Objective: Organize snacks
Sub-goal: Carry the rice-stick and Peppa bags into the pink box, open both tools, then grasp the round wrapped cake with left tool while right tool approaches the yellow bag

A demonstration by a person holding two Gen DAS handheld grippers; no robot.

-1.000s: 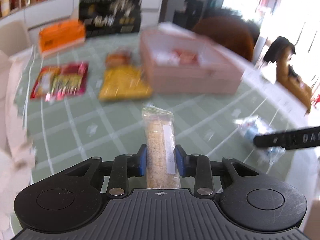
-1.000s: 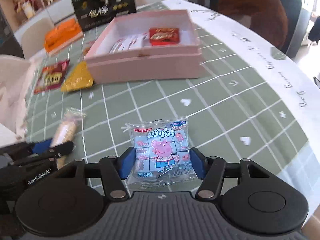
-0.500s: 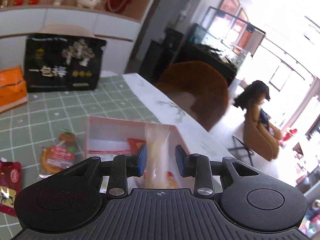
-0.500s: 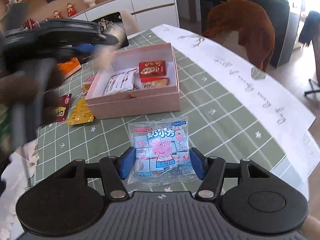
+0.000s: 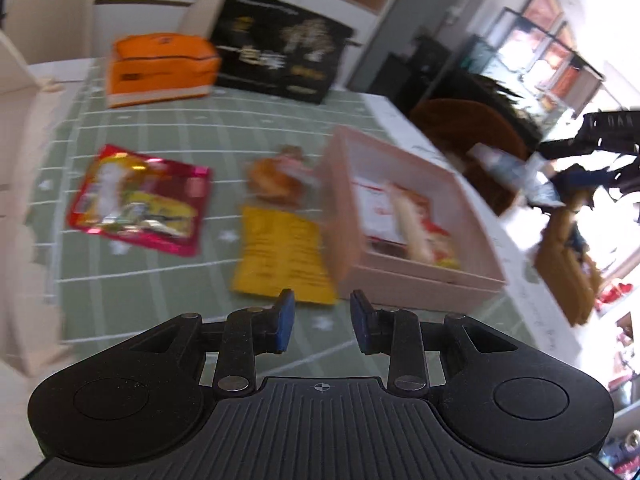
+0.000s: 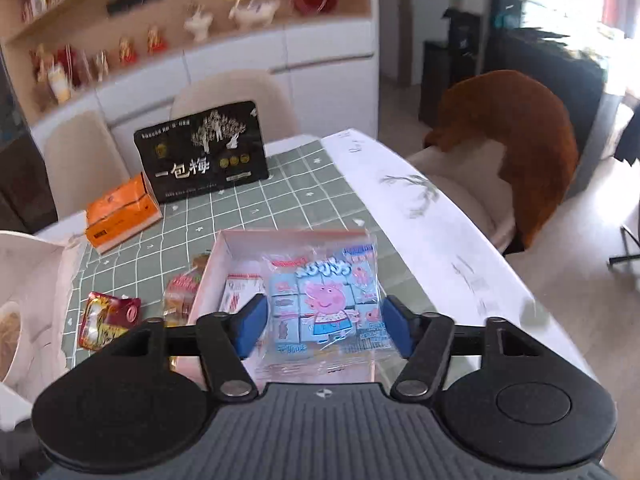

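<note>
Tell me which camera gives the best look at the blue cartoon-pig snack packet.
The right wrist view: the blue cartoon-pig snack packet fills the centre, sharp, clamped in the right tool above the pink rectangular box. The left wrist view shows it only as a small blurred patch at the right edge.

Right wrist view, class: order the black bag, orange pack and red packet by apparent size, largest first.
1. black bag
2. orange pack
3. red packet
The bag stands farthest off, so its lead is safe.

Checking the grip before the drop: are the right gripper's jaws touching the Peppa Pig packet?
Touching. The right wrist view shows both blue jaws of the right gripper pressed against the sides of the Peppa Pig packet.
</note>
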